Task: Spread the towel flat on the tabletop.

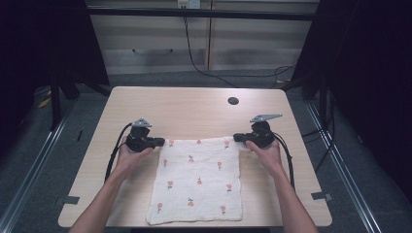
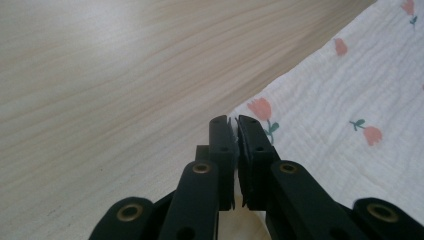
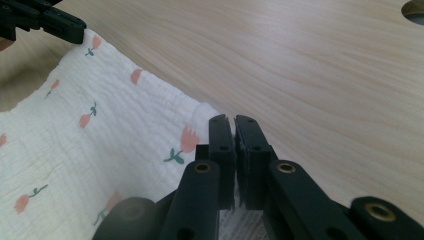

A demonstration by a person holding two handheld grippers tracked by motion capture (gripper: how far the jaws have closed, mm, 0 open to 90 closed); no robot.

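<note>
One white cloth with pink flower print (image 1: 197,180) flat on light wood tabletop (image 1: 194,107), near edge at tabletop's front rim, far edge running between the two claws. Left claw (image 1: 160,141) at far left corner of cloth, jaws pinched together on that corner, fabric edge visible between the pads in left gripper view (image 2: 233,131). Right claw (image 1: 236,137) at far right corner, jaws likewise clamped on the cloth corner (image 3: 233,129). Both claws low over tabletop, pointing inward toward each other. Left hand (image 1: 127,154) and right hand (image 1: 265,151) wrapped round the gripper bodies, forearms coming in from bottom of high view, angled slightly outward. Count: one cloth, two claws, two hands, one round hole in tabletop (image 1: 233,101) beyond right claw.
</note>
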